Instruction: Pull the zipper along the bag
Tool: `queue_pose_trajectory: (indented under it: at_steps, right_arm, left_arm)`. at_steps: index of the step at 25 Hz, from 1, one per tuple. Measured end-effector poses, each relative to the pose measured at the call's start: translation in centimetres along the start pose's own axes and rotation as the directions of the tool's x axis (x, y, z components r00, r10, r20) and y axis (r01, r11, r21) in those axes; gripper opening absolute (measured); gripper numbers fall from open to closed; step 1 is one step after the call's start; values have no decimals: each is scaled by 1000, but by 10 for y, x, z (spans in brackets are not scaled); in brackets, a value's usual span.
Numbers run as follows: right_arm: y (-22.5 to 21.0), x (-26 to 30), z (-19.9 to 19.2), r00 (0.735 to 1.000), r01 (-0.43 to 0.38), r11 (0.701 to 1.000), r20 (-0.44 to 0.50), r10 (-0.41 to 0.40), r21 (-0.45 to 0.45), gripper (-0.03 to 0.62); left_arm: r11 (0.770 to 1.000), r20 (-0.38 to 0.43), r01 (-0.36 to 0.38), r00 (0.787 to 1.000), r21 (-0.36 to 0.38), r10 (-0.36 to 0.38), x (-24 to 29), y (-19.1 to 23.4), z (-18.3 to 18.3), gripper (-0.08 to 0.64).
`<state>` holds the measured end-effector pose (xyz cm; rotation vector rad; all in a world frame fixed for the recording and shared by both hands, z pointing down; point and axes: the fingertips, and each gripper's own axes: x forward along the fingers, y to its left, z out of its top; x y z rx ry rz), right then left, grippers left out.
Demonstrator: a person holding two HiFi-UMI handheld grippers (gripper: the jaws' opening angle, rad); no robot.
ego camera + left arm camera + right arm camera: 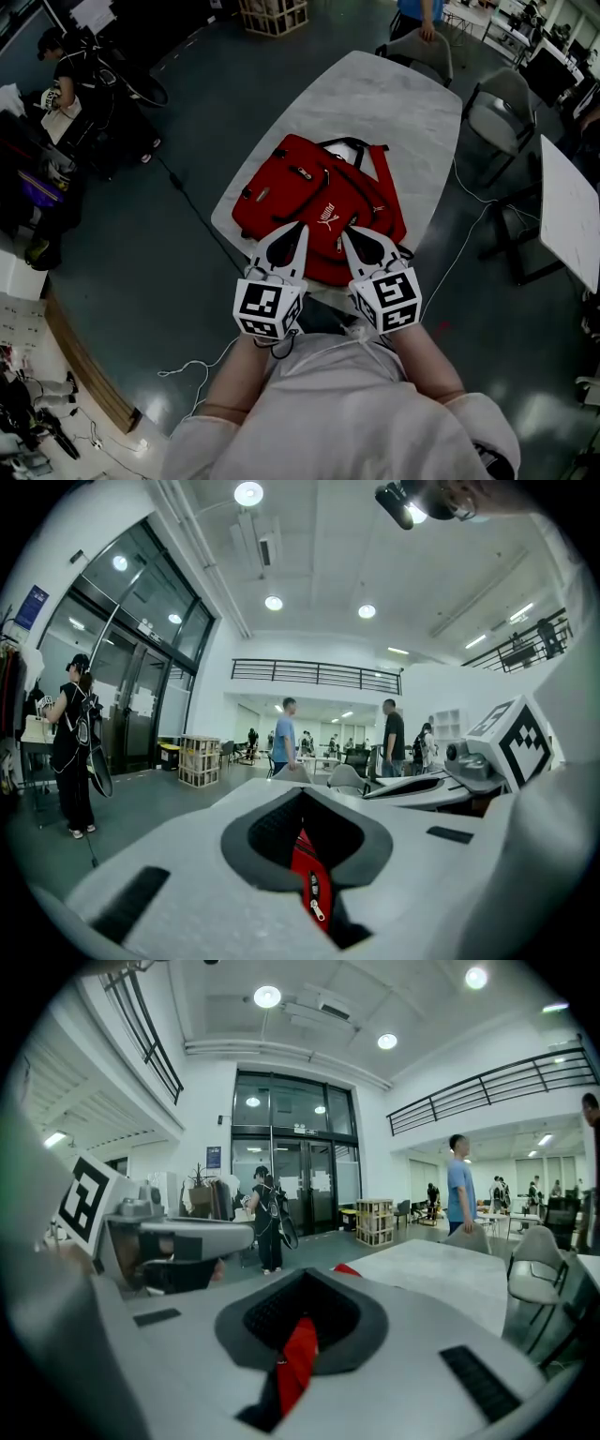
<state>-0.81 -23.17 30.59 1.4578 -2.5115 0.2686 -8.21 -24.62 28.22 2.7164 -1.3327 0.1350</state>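
Both hand-held grippers reach forward side by side in the head view, the left hand-held gripper [301, 228] and the right hand-held gripper [348, 233] meeting the near edge of a red bag [298, 184]. The bag lies flat across the near end of a pale, marbled worktop [398, 98], with its dark straps trailing toward the far side. The two jaw tips sit close to each other on the bag's near side. Grey chairs [504, 111] stand to the right of the worktop on a dark floor [141, 244].

Seen from the left gripper view, the left hand-held gripper [304, 797] has its jaws pressed together, with a strip of the red bag [302, 860] caught between them. A small silver zipper pull [317, 908] hangs on that strip low in the gap. Whether the pads bear on the pull itself or only on the fabric beside it is hard to make out. The right hand-held gripper [427, 787] shows alongside at the right.

From the right gripper view, the right hand-held gripper [305, 1281] is likewise closed, pinching a fold of the bag's red fabric [299, 1361] that stands up in the gap. The left hand-held gripper [211, 1227] lies just to its left, and the worktop [441, 1274] stretches away beyond.
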Motion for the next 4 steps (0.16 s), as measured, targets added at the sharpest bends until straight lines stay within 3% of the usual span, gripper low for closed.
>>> queue_pose_trajectory:
  at_steps: [4]
  right_arm:
    - [3,-1,0,1000,4,1000,3,-4,-4,26]
  left_arm:
    - [1000,4,3,1000,-2,-3,-2,1,0,20]
